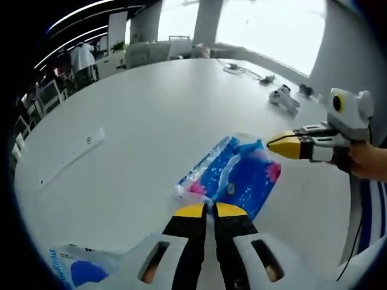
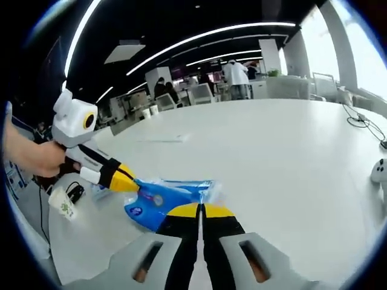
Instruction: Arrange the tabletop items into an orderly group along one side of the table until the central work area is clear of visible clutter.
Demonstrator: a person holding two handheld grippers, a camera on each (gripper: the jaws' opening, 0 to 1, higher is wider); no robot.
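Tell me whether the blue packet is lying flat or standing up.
Lying flat. The blue packet rests on its broad face on the white table, with both grippers' shut jaws at its edges; the right gripper view shows it just as low.

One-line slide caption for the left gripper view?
Left gripper, jaws together, at the near edge of a blue plastic packet on the white table; right gripper touches its far corner.

Glossy, crinkled blue plastic packet [image 1: 233, 178] ahead of the left claw [image 1: 210, 209]; smooth, matt white worktop [image 1: 151, 121] beneath; claw tips of matt yellow and black plastic, white shells semi-gloss.
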